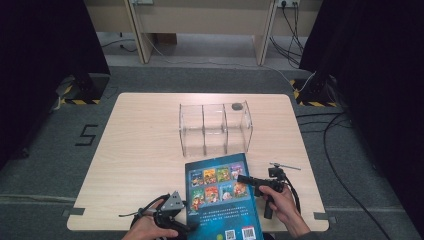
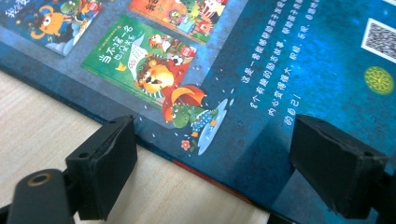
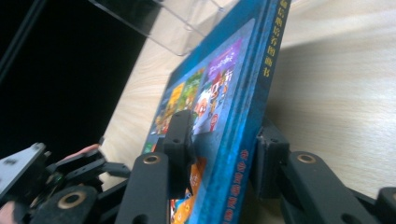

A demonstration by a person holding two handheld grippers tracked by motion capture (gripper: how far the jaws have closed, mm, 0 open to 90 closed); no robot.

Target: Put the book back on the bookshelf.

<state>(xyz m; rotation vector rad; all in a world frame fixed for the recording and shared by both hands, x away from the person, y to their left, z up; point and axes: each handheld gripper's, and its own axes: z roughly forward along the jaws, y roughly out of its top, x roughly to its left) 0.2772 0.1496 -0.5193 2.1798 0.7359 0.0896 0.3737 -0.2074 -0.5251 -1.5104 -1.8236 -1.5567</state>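
Book: the blue picture book [image 1: 220, 197] lies back cover up at the near edge of the worktop [image 1: 140, 160], just in front of the clear box [image 1: 216, 129], its right edge lifted, likely to be stood up in a slot.
Right claw [image 3: 219, 149]: clamped on the book's spine edge, one jaw on each cover.
Left claw [image 2: 212, 163]: jaws apart, straddling the book's near left edge, touching nothing.
Clear box: three upright slots, handy for shelving the book.

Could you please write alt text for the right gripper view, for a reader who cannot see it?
The right gripper has its two black jaws on either side of a blue picture book, one on the cover and one beneath, at the spine edge. Beyond lie the wooden table and a clear plastic organizer.
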